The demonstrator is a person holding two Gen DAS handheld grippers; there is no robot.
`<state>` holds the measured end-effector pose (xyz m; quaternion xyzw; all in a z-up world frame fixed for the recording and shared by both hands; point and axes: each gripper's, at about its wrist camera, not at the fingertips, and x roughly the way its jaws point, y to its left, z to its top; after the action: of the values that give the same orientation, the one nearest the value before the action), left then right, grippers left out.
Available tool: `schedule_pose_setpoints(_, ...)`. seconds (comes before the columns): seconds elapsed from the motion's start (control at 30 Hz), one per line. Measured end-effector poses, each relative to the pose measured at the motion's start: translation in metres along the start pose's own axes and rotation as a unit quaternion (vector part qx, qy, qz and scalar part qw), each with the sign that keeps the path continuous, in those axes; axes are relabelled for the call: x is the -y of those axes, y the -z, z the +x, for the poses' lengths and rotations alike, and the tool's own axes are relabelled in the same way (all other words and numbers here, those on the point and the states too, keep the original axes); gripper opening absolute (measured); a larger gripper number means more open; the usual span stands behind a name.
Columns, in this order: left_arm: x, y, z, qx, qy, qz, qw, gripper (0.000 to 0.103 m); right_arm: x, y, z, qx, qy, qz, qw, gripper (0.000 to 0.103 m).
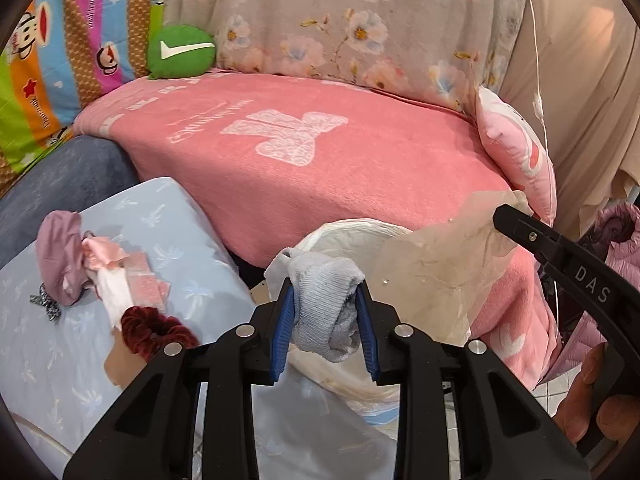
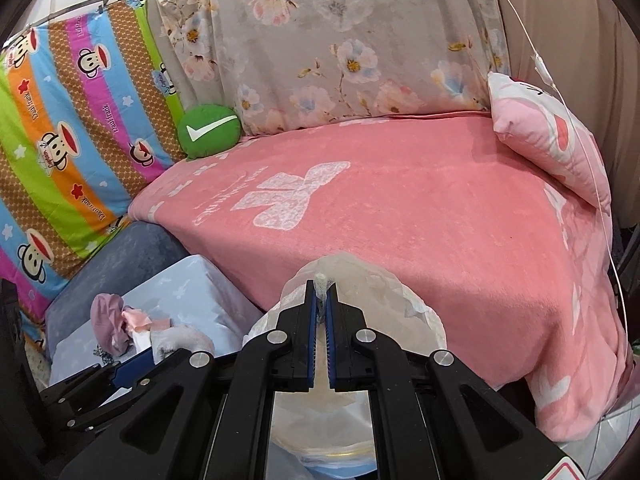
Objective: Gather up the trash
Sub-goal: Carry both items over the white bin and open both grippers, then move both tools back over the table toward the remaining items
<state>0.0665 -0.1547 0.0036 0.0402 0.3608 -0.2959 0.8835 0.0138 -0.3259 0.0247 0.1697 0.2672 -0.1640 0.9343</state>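
My left gripper (image 1: 325, 298) is shut on a rolled grey sock (image 1: 326, 300) and holds it over the mouth of a clear plastic trash bag (image 1: 432, 272). My right gripper (image 2: 321, 295) is shut on the bag's rim (image 2: 322, 280) and holds it up; its finger also shows in the left wrist view (image 1: 516, 220). The bag lines a round bin (image 2: 360, 432) below. The grey sock also shows in the right wrist view (image 2: 180, 340). On a light blue cushion (image 1: 60, 340) lie a mauve cloth (image 1: 60, 260), pink scraps (image 1: 120, 272) and a dark red scrunchie (image 1: 152, 332).
A pink blanket (image 1: 320, 168) covers the sofa seat behind the bag. A green round cushion (image 1: 182, 52) sits at its back left, a pink pillow (image 1: 516, 152) at its right. A floral sheet (image 1: 340, 20) and a striped cartoon sheet (image 2: 60, 152) hang behind.
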Motion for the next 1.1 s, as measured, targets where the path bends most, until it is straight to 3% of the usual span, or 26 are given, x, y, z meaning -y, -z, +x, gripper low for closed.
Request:
schedule_pose_setpoints(0.2,0.010,0.000,0.013,-0.010,0.001,0.007,0.9999,0.043,0.009,0.002,0.007,-0.005,0.003,0.008,1.000,0.010)
schedule_pose_setpoints(0.33,0.015,-0.001,0.017,-0.008,-0.006,0.012,0.9999,0.059,0.015,0.001,0.009,-0.004,0.006,0.014,1.000,0.016)
schedule_pose_setpoints(0.43,0.016,-0.002,0.020,-0.009,-0.008,0.015,0.9998,0.060,0.017,0.000,0.009,-0.001,0.008,0.018,1.000,0.025)
schedule_pose_setpoints(0.8,0.003,0.006,0.012,-0.009,-0.027,0.003,0.9996,0.060,0.010,0.008,0.003,-0.011,0.004,0.010,1.000,0.032)
schedule_pose_setpoints(1.1,-0.030,0.022,-0.013,-0.003,-0.069,-0.027,0.9973,0.060,-0.022,0.026,-0.003,-0.032,-0.015,-0.016,0.999,0.041)
